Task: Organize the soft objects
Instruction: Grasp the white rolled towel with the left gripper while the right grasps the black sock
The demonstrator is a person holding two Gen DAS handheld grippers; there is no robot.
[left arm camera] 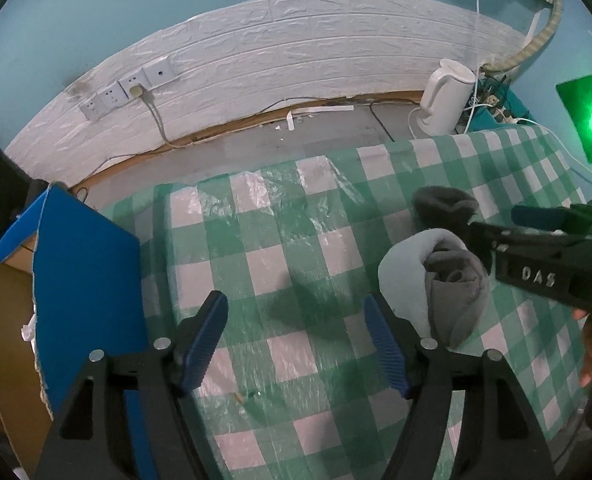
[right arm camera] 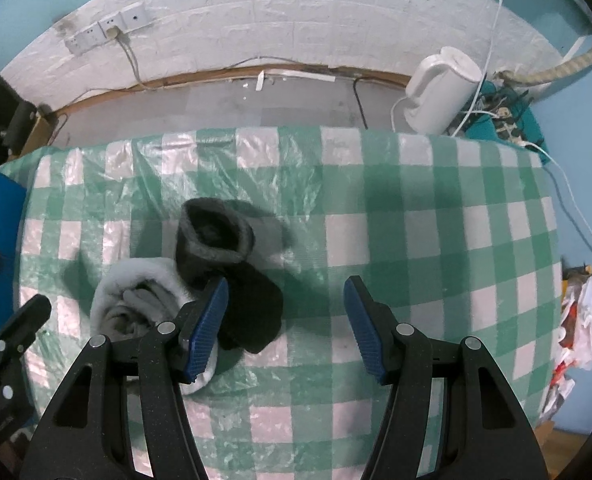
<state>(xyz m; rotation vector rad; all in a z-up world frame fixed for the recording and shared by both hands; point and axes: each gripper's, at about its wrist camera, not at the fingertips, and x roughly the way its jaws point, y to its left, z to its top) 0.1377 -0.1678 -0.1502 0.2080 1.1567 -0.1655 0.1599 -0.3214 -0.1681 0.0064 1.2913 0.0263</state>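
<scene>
The checked tablecloth [right arm camera: 415, 216] holds a dark sock [right arm camera: 216, 236] and a grey sock [right arm camera: 136, 300], touching. The right gripper [left arm camera: 535, 276] reads "DAS" — wide apart, empty. The left gripper [left arm camera: 296, 340] gapes too — nothing inside.

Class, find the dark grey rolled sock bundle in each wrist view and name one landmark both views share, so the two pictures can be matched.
Left wrist view: dark grey sock bundle sits right of centre, just beyond the light grey bundle, partly hidden by the right gripper.
Right wrist view: it lies left of centre, above the left finger.
Shared landmark: the white kettle beyond the checked cloth's far edge.
</scene>
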